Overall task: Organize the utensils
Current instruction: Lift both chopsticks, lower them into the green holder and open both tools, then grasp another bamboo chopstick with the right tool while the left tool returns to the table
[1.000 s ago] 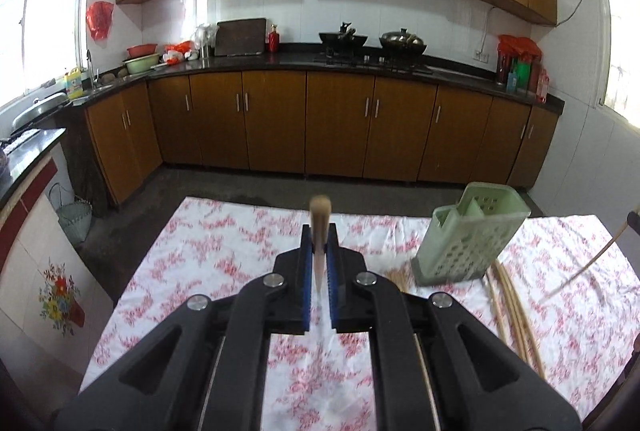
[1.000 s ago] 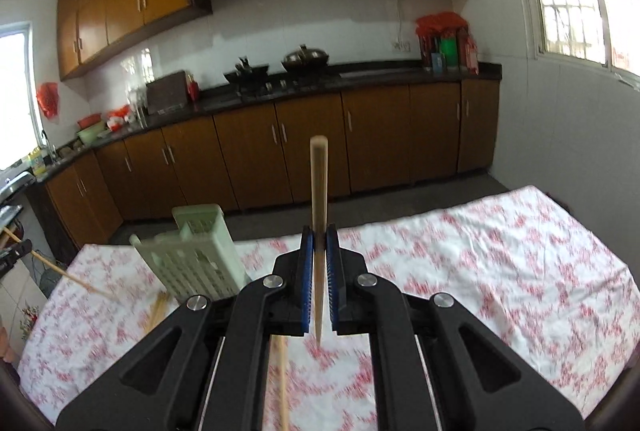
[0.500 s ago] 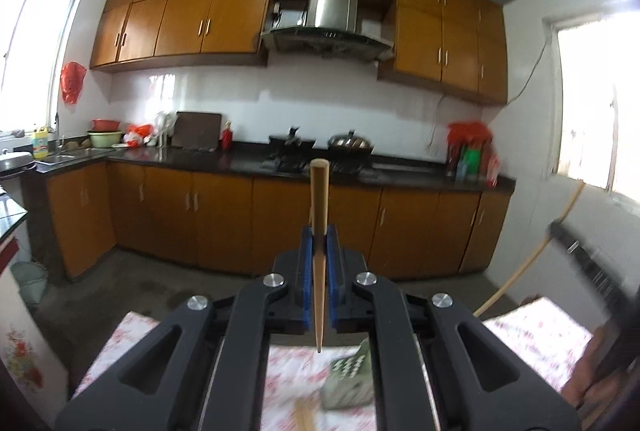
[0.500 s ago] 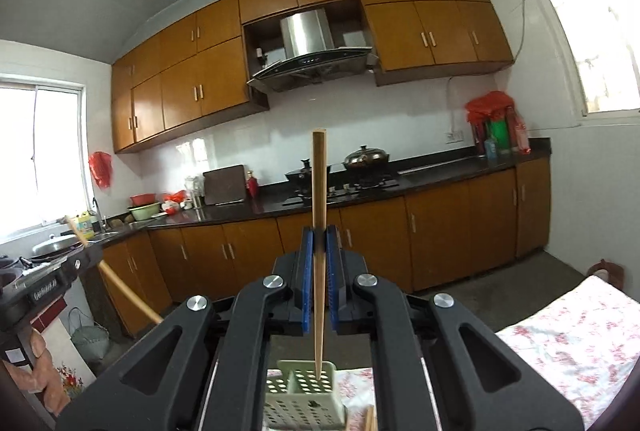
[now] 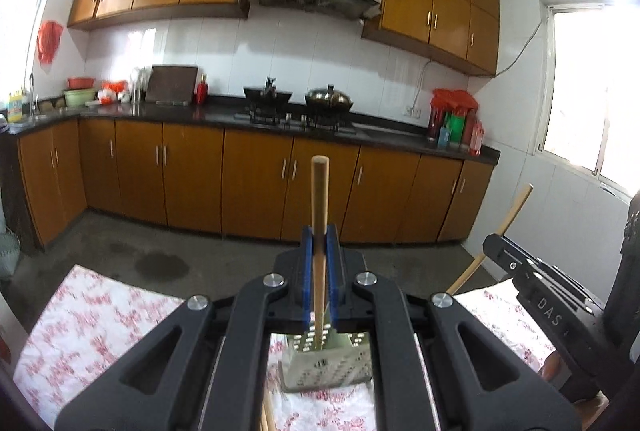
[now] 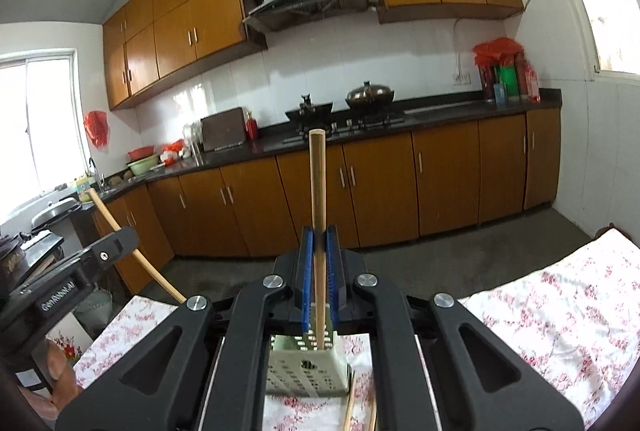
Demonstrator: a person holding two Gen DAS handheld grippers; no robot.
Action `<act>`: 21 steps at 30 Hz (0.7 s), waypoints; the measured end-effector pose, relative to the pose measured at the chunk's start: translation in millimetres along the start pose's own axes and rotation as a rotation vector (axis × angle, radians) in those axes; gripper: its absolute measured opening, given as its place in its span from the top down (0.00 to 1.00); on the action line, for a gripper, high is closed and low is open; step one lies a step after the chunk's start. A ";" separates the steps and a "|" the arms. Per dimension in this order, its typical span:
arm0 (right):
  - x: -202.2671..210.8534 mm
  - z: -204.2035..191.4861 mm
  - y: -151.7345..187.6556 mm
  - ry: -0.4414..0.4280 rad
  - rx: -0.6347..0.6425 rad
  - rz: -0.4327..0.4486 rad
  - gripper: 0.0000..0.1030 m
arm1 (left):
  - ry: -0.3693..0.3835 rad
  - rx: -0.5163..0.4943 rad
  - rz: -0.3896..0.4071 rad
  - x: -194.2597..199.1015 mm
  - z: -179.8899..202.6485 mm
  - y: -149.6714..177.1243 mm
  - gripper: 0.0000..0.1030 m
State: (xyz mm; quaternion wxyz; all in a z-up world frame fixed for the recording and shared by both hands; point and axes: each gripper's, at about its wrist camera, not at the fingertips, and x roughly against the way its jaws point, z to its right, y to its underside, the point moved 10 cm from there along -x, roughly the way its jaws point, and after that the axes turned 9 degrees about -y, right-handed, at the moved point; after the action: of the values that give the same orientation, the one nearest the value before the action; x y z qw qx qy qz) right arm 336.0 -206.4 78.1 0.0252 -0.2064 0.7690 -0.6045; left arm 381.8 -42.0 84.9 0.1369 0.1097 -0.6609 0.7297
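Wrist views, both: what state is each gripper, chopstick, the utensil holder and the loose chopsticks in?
left gripper: shut on a chopstick
left chopstick: held upright above the holder
right gripper: shut on a chopstick
right chopstick: held upright, lower tip over the holder's top
utensil holder: standing on the floral tablecloth, no chopstick seen inside
loose chopsticks: lying on the cloth beside the holder

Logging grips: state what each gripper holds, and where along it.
Left gripper clamps one chopstick near its lower half; right gripper likewise clamps another chopstick, both upright.
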 end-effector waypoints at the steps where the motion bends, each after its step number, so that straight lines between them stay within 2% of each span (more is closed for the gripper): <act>1: 0.9 -0.3 1.1 -0.003 -0.003 -0.003 0.92 | 0.008 0.005 -0.009 -2.7 0.4 2.9 0.92; 2: 0.9 -2.5 0.0 -0.003 -0.003 -0.006 0.91 | 0.006 0.007 -0.013 -2.0 -1.9 5.1 0.91; 4: 5.4 -6.3 -1.7 -0.003 -0.001 -0.006 0.79 | 0.008 0.012 -0.017 -1.1 -5.6 7.4 0.88; 5: 9.8 -7.2 -4.6 -0.001 0.002 0.002 0.66 | 0.008 0.015 -0.016 0.8 -6.7 7.8 0.83; 6: 15.8 -8.7 -8.6 0.003 0.009 0.015 0.61 | 0.008 0.018 -0.013 0.9 -9.7 5.2 0.78; 12: 54.1 -2.1 -15.7 0.034 0.030 0.045 0.61 | -0.006 0.043 0.034 40.6 -28.4 -4.3 0.65; 16: 84.7 25.0 8.8 0.108 0.003 0.005 0.61 | -0.059 0.056 0.033 73.7 -55.4 8.3 0.56; 17: 87.1 31.3 17.5 0.124 -0.006 -0.018 0.61 | -0.080 0.056 0.024 79.5 -64.3 15.4 0.53; 19: 87.6 50.7 60.6 0.154 -0.041 -0.134 0.61 | -0.136 0.046 -0.017 85.8 -82.4 40.7 0.51; 20: 84.1 58.4 87.5 0.155 -0.063 -0.206 0.65 | -0.161 0.037 -0.046 85.3 -90.8 55.9 0.51; 21: 79.7 61.7 110.0 0.146 -0.080 -0.267 0.75 | -0.181 0.027 -0.080 83.2 -97.5 72.4 0.51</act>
State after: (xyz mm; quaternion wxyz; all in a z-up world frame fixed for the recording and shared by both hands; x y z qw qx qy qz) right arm 249.4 -270.5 -25.0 -0.1195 -0.2634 0.7578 -0.5849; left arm 280.8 53.1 35.7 0.1042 0.2029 -0.6560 0.7195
